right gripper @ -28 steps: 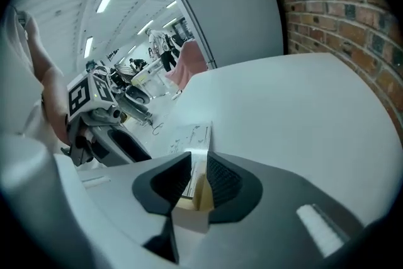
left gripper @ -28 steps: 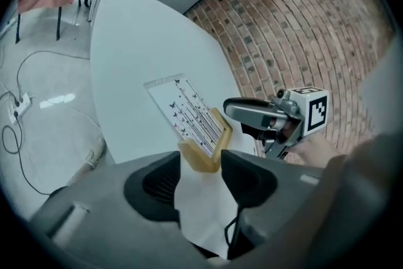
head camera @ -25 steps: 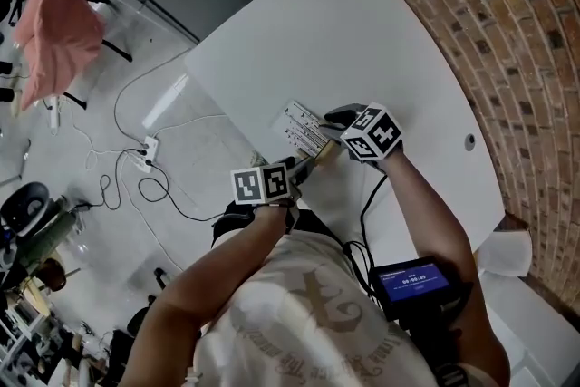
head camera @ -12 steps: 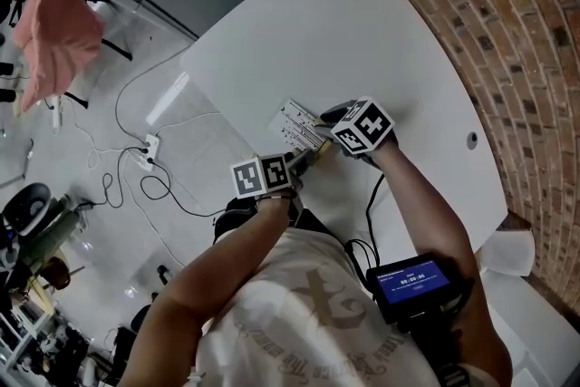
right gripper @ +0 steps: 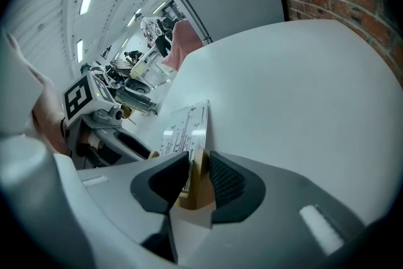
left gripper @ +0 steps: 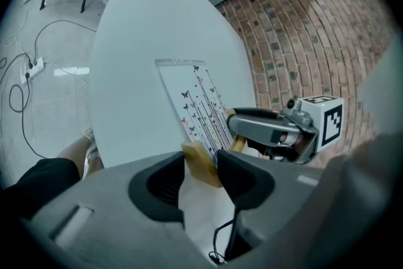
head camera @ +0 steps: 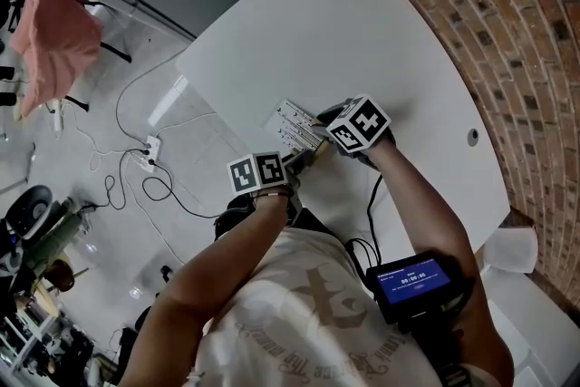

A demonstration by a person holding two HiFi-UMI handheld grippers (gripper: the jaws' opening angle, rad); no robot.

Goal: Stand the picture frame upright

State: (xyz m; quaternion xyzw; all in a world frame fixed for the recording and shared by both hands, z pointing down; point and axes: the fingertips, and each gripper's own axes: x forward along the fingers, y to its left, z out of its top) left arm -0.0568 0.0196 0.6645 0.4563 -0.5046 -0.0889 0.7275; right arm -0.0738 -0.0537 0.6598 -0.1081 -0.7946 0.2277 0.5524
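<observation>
The picture frame [head camera: 294, 124], a clear panel printed with thin stems and butterflies on a pale wooden base [left gripper: 201, 164], rests near the white table's [head camera: 362, 32] front left edge. Its near end is between both grippers. My left gripper [head camera: 299, 163] has just been closing. In the left gripper view its jaws [left gripper: 201, 173] pinch one wooden corner of the base. My right gripper [head camera: 322, 140] has also just been closing. The right gripper view shows the base and panel edge [right gripper: 186, 129] clamped between its jaws [right gripper: 196, 183]. The far end of the panel slants up off the table.
A brick wall [head camera: 507, 32] curves round the table's far and right sides. The table's left edge drops to a floor with cables and a power strip [head camera: 145, 154]. A pink cloth [head camera: 54, 32] hangs at far left. A blue-screened device [head camera: 412, 276] sits at the person's waist.
Both marker cubes have rolled a little and drifted slightly to the left. The frame stays at the same spot between the grippers.
</observation>
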